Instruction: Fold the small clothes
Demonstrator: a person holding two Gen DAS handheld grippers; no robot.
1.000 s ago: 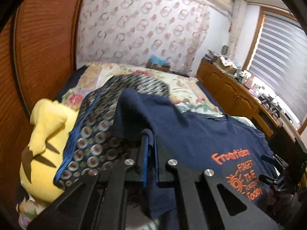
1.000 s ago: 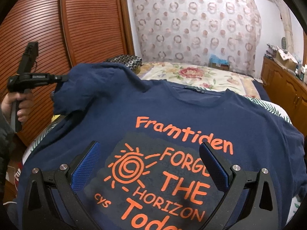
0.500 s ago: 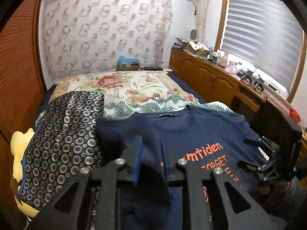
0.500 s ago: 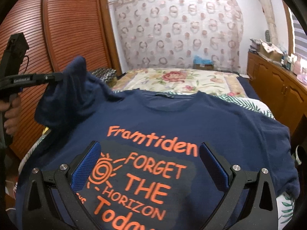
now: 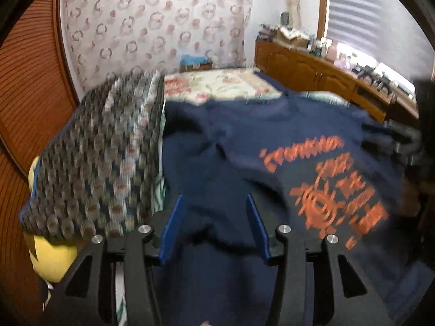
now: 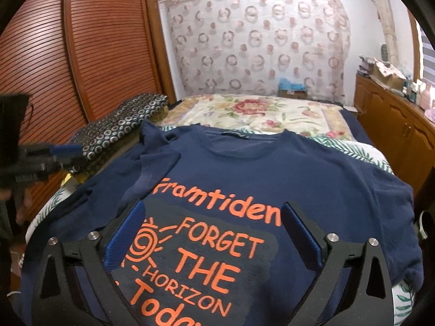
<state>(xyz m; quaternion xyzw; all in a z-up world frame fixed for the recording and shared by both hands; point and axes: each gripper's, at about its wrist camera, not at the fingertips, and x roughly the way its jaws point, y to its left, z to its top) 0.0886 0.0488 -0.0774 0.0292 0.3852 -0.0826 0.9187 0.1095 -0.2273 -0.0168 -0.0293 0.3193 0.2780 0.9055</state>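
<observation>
A navy T-shirt [image 6: 312,174] with orange print lies face up on the bed; it also shows in the blurred left wrist view [image 5: 244,141]. Its left sleeve [image 6: 152,160] is folded inward onto the chest beside the print. My left gripper [image 5: 214,206] is open and empty just above the shirt's left side; it also appears at the left edge of the right wrist view [image 6: 58,153]. My right gripper [image 6: 212,217] is open and empty, hovering over the printed chest area.
A dark patterned cushion [image 6: 122,125] lies left of the shirt, with a yellow plush toy [image 5: 51,258] beneath it. A floral bedspread [image 6: 258,114] covers the far bed. A wooden wardrobe [image 6: 81,54] stands left, a low wooden cabinet [image 6: 402,135] right.
My left gripper opened and let go of the sleeve, which now lies folded on the chest. The left gripper has drawn back to the left. The right gripper stayed open above the print.
</observation>
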